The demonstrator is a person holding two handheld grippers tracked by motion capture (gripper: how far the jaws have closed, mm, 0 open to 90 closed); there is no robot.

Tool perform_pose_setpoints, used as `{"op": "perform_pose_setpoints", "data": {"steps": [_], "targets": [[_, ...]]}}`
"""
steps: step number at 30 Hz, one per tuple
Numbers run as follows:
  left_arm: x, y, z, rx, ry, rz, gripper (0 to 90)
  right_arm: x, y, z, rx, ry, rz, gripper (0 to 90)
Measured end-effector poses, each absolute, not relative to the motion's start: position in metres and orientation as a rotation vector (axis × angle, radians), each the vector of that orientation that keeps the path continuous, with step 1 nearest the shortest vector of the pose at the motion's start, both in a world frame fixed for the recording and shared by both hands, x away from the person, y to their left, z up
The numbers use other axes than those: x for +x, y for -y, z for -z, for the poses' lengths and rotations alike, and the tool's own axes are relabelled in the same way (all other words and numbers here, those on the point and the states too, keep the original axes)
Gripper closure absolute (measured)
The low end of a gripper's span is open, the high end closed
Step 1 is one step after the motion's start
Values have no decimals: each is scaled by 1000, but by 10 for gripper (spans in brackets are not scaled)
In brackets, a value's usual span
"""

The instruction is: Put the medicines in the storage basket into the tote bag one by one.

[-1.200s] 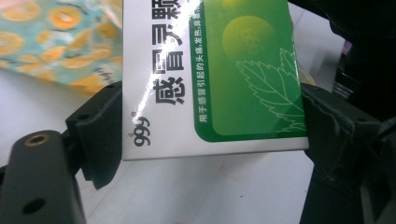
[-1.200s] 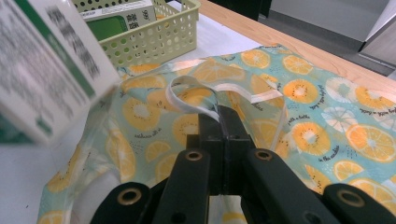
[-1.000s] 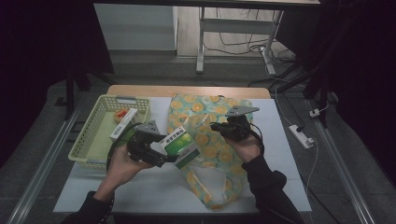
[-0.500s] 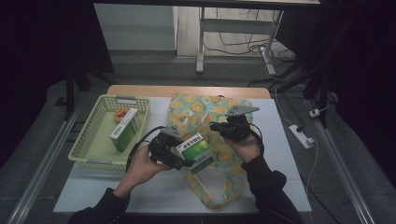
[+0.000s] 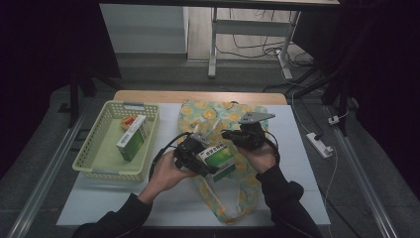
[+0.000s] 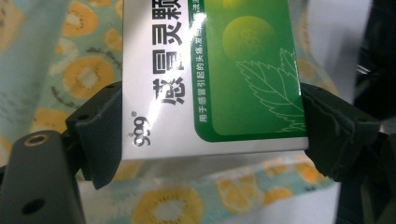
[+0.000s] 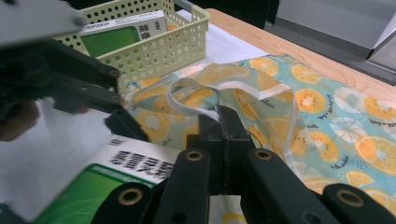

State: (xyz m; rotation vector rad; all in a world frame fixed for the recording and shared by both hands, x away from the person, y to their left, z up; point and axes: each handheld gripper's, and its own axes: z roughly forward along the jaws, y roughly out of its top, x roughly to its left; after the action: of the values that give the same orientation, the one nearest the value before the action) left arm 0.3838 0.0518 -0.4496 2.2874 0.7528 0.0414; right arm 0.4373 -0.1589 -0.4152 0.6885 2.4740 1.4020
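Observation:
A green and white medicine box [image 6: 210,70] is clamped by its two sides between my left gripper's [image 6: 211,126] pads. In the high view that gripper [image 5: 210,158] holds the box [image 5: 222,153] above the fruit-print fabric bag [image 5: 218,114], near the bag's middle. My right gripper [image 5: 225,134] is shut on the bag's white-trimmed rim [image 7: 219,108] and lifts it into a loop. In the right gripper view its jaws [image 7: 226,119] are together, with the box [image 7: 107,182] low at the left and the left gripper's fingers [image 7: 88,91] just beyond.
A pale yellow basket [image 5: 94,166] stands on the white table at the left, with a second green and white box [image 5: 131,139] and a small orange item [image 5: 128,120] inside. The bag's strap [image 5: 233,208] trails toward the front edge. Bare table [image 5: 297,163] lies right of the bag.
My left gripper has carried the box rightward from beside the basket to over the bag, close to the right gripper. The right gripper has held still on the bag's rim.

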Motion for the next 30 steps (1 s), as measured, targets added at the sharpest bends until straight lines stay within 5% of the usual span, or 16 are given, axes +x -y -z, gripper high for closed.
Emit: {"op": "perform_pose_setpoints", "data": {"steps": [30], "targets": [[438,-39,463,2242,-959,-161,164,439,157,421,690,-2500,-1374,900]]}}
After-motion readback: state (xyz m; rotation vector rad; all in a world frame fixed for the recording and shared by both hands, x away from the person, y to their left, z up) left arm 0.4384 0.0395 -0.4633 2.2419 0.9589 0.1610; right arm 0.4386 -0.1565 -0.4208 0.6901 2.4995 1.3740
